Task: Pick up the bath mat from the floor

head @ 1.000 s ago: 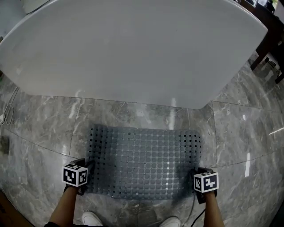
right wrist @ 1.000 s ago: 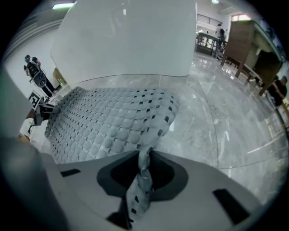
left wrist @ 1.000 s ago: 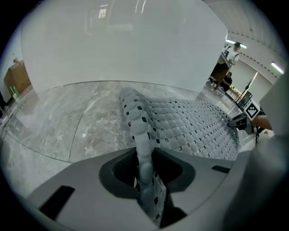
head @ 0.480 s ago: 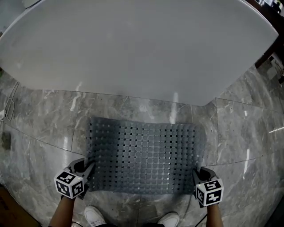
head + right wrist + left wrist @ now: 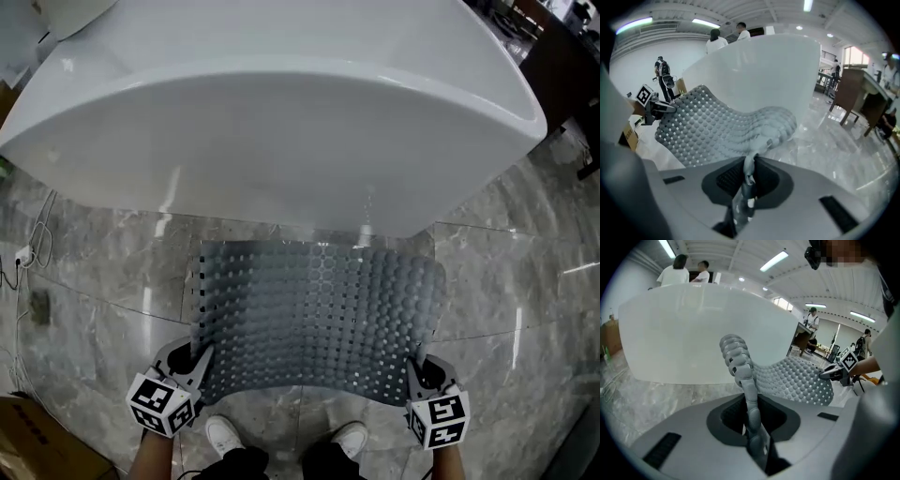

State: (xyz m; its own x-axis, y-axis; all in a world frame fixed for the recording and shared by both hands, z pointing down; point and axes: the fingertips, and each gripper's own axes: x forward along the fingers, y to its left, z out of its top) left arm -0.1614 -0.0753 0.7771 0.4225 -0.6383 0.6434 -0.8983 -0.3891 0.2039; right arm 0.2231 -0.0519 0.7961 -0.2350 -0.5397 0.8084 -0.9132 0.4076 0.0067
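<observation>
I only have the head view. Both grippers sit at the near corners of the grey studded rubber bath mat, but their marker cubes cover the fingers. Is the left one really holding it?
Observer: Yes. In the left gripper view, the left gripper has an edge of the grey studded rubber bath mat between its fingers, which are closing on it.
Operator: And the right one?
Observer: The right gripper view shows the right gripper clamped on a perforated corner of the mat.
Operator: Anyone close by?
Observer: Two people in white tops stand beyond the white bathtub.
</observation>
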